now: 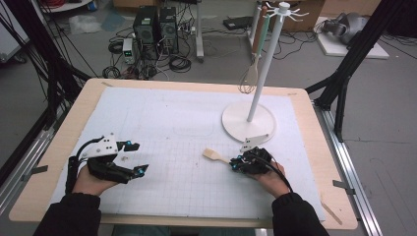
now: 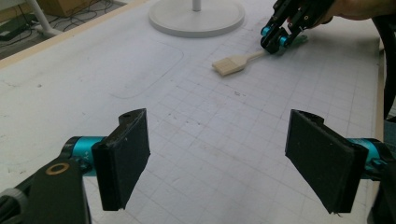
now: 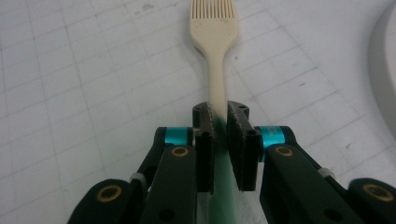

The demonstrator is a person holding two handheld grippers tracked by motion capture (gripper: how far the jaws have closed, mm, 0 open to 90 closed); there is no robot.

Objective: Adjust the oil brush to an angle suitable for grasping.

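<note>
Right hand-held gripper (image 3: 219, 140): jaws clamped on brush (image 3: 212, 28) handle, green seen close up.
Left hand-held gripper (image 2: 219, 163): wide open, empty.
Rack (image 1: 248, 120): whisk (image 1: 250, 78) hung.

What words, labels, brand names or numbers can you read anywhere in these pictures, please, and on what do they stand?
None can be read.
The white mat carries a printed grid and an outline, no lettering.
The brush, the stand and the right gripper show no label.
The computer towers on the floor are too small and blurred to tell.
</note>
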